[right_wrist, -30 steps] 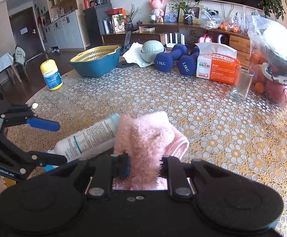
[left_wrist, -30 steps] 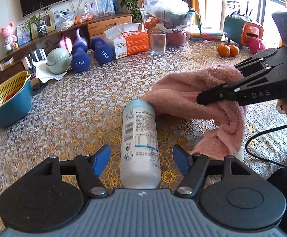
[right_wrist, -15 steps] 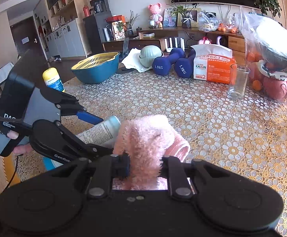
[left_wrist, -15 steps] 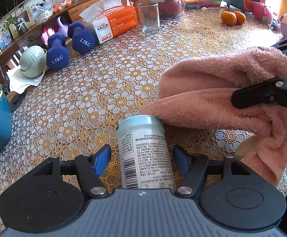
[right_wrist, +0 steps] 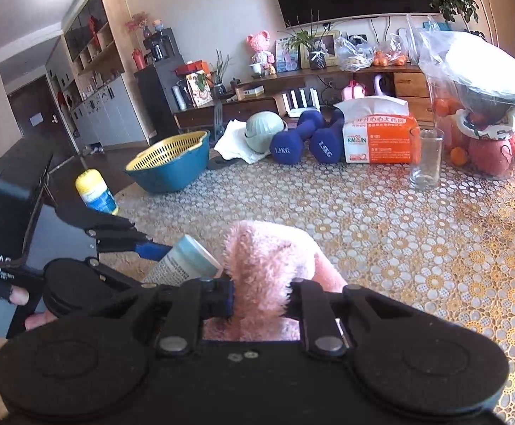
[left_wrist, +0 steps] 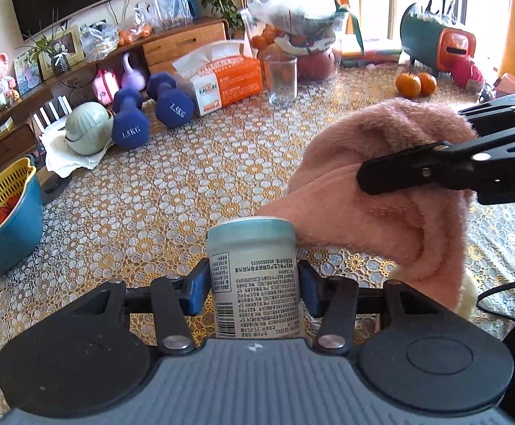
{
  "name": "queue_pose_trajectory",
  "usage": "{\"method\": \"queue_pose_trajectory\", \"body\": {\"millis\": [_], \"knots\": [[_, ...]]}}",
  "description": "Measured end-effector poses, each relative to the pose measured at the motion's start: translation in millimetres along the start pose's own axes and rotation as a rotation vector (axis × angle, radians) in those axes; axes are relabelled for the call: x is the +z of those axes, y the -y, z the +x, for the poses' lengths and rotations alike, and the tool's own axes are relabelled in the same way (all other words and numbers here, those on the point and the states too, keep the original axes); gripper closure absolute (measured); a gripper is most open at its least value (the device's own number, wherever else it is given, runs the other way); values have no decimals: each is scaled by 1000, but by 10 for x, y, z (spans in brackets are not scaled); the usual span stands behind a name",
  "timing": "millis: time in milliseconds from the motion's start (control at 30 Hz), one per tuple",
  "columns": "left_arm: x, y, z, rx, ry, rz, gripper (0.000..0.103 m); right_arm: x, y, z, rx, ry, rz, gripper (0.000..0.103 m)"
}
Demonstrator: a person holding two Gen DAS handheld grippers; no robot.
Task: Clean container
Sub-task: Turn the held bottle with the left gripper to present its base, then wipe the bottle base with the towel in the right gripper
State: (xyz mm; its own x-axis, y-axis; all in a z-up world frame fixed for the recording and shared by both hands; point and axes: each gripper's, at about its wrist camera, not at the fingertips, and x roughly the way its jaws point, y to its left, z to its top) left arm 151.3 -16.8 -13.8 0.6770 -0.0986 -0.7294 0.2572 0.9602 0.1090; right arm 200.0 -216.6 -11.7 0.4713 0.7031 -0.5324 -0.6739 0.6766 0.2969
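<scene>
A white container (left_wrist: pixel 255 276) with a pale blue end and printed label is held off the table, my left gripper (left_wrist: pixel 253 288) shut on its body with blue pads on both sides. In the right wrist view the same container (right_wrist: pixel 186 262) points up and to the right. A pink fluffy cloth (left_wrist: pixel 388 191) touches its blue end from the right. My right gripper (right_wrist: pixel 259 295) is shut on that cloth (right_wrist: pixel 268 265), and its black fingers (left_wrist: pixel 434 166) reach in from the right in the left wrist view.
On the floral tablecloth (left_wrist: pixel 186 184) stand a drinking glass (left_wrist: pixel 282 78), an orange tissue box (left_wrist: pixel 222 81), two blue dumbbells (left_wrist: pixel 147 113), a blue-and-yellow colander bowl (left_wrist: pixel 2 226) and two oranges (left_wrist: pixel 416 83). A yellow-capped bottle (right_wrist: pixel 96 193) stands at the table's left edge.
My left gripper has closed on the container and lifted it from lying on the table. The cloth in my right gripper has risen with it and stays against its blue end.
</scene>
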Motion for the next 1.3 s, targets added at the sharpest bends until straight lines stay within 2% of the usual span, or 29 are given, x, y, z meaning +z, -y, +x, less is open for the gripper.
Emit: {"method": "queue_pose_trajectory", "body": {"millis": [167,300,500,833,1033,1133,1200,1300], "knots": [[-90,59,-417,12,107,10,52,196,-288,-35,72,53,-20,88],[-186,108,-598,26,177,12,52,353,-598,-97,137,99,-63,88],[-329,136,-766,27,229,3,53,373,-935,13,168,55,-155,88],[-522,8,-939,15,254,-68,53,318,-818,140,143,19,-37,88],[-626,-55,-1012,0,255,-85,53,77,-830,382,153,-85,27,88],[-696,-74,-1064,-3,255,-79,53,-46,-740,445,149,-107,106,88],[-750,-84,-1108,-11,257,-83,53,-79,-712,433,122,-117,106,88],[-814,-96,-1166,-20,252,-85,53,-33,-711,303,134,-92,107,88]]}}
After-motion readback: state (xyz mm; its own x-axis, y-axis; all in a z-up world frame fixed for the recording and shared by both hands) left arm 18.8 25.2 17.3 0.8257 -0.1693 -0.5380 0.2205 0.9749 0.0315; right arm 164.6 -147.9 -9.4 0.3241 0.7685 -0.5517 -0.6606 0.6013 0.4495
